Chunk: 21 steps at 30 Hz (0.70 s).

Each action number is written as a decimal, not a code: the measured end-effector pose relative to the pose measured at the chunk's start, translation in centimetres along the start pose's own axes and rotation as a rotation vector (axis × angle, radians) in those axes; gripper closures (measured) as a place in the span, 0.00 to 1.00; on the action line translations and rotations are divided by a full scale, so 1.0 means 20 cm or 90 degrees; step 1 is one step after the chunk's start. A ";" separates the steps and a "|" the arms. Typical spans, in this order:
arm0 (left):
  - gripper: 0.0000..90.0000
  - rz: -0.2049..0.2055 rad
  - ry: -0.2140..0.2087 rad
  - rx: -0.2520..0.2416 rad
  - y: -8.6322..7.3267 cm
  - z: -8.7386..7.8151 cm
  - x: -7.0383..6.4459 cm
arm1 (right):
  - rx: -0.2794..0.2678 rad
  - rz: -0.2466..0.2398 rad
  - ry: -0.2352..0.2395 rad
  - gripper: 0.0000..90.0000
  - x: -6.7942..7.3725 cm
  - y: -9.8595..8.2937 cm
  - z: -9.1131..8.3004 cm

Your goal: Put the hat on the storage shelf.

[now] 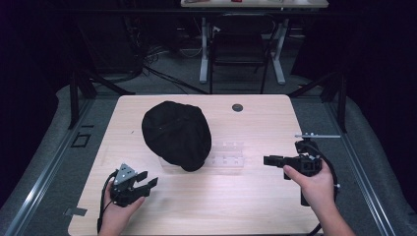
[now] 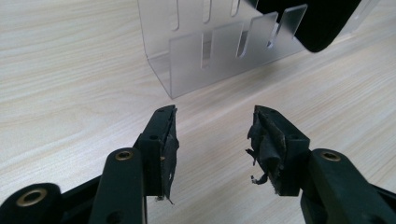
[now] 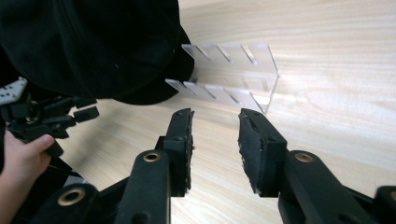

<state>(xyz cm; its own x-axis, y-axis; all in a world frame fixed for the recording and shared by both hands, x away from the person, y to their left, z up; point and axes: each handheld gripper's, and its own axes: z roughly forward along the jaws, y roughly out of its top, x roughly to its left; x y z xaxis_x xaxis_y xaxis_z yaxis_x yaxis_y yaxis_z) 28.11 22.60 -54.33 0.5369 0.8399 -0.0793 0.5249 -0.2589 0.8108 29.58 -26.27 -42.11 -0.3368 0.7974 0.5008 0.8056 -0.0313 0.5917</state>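
- Both grippers sit low on the near half of the table, empty: the left gripper [image 1: 147,181] has its jaws spread wide, with bare wood between them in its own view, and the right gripper [image 1: 268,160] has its jaws parted too, a narrower gap with nothing in it.
- Largest thing on the wooden table [image 1: 255,123] is the black cap [image 1: 176,133], lying crown-up near the middle and draped over the left end of a clear slotted rack [image 1: 227,156].
- From the right gripper view the cap [image 3: 93,46] overhangs the rack [image 3: 233,74], whose other end stands bare and free.
- My reading: this is the approach step, with both tools aimed inward at cap and rack and neither touching either one.
- Next move likely calls for the left gripper to advance and pinch the soft cap near its lower edge, while the right steadies the light rack, which could slide or tip.
- Worn padding on the left fingertips [image 2: 261,140] may grip unevenly.
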 end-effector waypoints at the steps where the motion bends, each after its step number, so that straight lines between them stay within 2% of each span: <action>1: 0.55 0.003 0.003 0.002 0.00 0.00 0.00 | -0.001 -0.001 -0.003 0.71 0.00 -0.02 0.01; 5: 0.52 0.000 0.005 -0.001 -0.01 0.01 0.01 | -0.028 -0.024 -0.026 0.65 -0.03 -0.11 0.04; 7: 0.50 -0.004 0.001 -0.002 -0.02 0.02 0.01 | -0.044 -0.038 -0.044 0.59 -0.05 -0.16 0.07; 8: 0.48 -0.005 0.000 -0.003 -0.02 0.02 0.01 | -0.053 -0.047 -0.057 0.54 -0.06 -0.18 0.09; 12: 0.44 -0.004 -0.005 -0.002 -0.02 0.02 0.01 | -0.060 -0.075 -0.103 0.49 -0.10 -0.25 0.17; 16: 0.44 -0.005 -0.005 0.005 -0.03 0.03 0.01 | -0.064 -0.086 -0.125 0.49 -0.12 -0.30 0.21; 21: 0.42 -0.009 -0.012 0.011 -0.04 0.05 0.01 | -0.085 -0.096 -0.129 0.49 -0.14 -0.36 0.25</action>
<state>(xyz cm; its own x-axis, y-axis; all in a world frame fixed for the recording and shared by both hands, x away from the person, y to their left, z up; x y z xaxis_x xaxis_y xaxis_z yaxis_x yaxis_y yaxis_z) 28.49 22.55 -55.49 0.5414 0.8347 -0.1012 0.5435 -0.2556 0.7995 27.12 -25.18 -51.03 -0.3320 0.9031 0.2725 0.6782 0.0278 0.7343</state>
